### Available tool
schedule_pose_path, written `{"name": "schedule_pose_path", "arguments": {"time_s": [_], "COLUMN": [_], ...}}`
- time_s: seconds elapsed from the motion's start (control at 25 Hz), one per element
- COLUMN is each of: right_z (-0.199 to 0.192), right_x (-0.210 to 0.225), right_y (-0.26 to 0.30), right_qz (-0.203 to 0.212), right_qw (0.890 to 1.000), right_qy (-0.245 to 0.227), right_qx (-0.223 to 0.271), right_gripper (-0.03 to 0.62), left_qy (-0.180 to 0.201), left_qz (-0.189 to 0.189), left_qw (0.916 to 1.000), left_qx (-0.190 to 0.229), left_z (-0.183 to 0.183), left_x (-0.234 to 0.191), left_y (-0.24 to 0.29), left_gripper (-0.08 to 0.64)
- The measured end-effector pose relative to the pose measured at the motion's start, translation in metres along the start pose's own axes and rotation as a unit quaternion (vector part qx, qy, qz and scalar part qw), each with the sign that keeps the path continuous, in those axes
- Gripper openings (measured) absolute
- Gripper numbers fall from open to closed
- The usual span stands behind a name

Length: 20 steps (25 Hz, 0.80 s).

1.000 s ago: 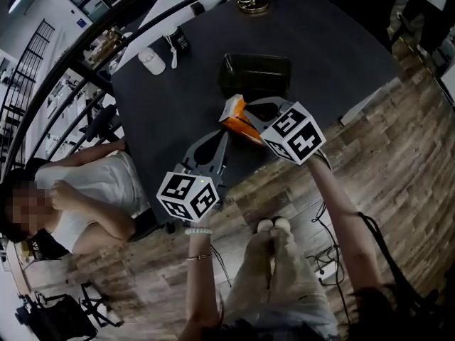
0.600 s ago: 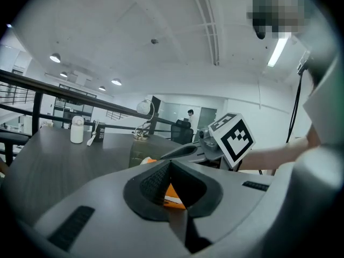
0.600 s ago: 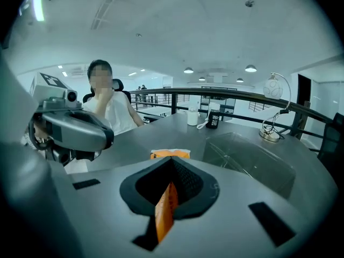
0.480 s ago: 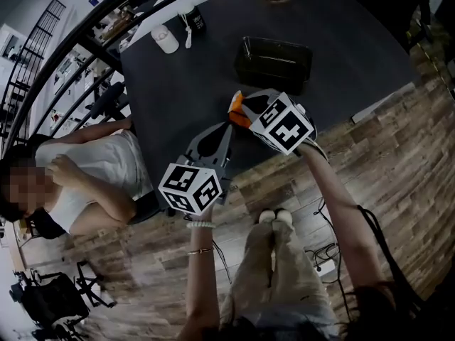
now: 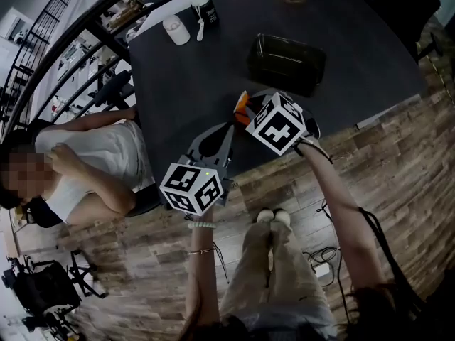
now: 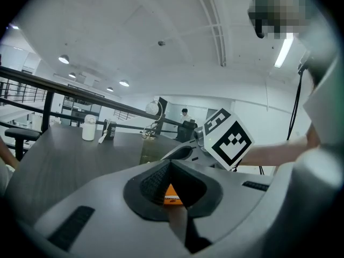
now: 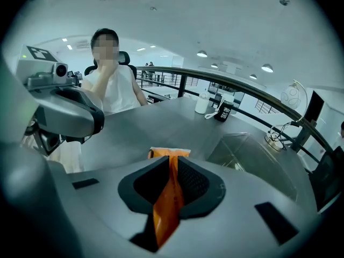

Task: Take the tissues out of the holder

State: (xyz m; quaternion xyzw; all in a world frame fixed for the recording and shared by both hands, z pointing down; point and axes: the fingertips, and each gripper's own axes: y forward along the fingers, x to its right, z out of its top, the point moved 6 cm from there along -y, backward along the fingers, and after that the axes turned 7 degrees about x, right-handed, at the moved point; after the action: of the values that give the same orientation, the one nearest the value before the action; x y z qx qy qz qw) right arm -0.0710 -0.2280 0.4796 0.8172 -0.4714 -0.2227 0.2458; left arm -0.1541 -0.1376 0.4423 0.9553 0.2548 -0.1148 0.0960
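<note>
The right gripper has the orange tissue pack standing edge-on between its pads, which touch it on both sides while the jaws are opening. The dark, clear holder sits on the grey table ahead and to the right of this gripper, apart from the pack. The left gripper is near on its left, jaws closed together on nothing, with the pack just beyond its tips.
</note>
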Motion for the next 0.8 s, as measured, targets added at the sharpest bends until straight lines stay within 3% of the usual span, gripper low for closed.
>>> {"name": "schedule_pose_path", "arguments": {"time_s": [0.12,0.44,0.6,0.8], "right_z": [0.002,0.011,0.020,0.032], "right_x": [0.001,0.009,0.009,0.001], "right_y": [0.000,-0.025,-0.054,-0.099], "right_qz": [-0.003,-0.020,-0.003,-0.009], "right_qw": [1.000,0.995,0.980,0.957], "right_qy": [0.009,0.053,0.118,0.155], "right_qx": [0.008,0.086,0.163,0.244], "right_gripper": [0.077,0.077,0.074,0.021], "left_qy": [-0.001,0.006,0.015,0.031], "left_qz": [0.000,-0.004,-0.015,-0.034], "left_qw": [1.0000,0.9998,0.9991,0.9976], "left_qx": [0.001,0.020,0.037,0.051], "left_z": [0.001,0.014,0.026,0.044], "left_x": [-0.002,0.000,0.008,0.029], "left_y": [0.000,-0.001,-0.001,0.000], "left_gripper": [0.008,0.008,0.008,0.008]}}
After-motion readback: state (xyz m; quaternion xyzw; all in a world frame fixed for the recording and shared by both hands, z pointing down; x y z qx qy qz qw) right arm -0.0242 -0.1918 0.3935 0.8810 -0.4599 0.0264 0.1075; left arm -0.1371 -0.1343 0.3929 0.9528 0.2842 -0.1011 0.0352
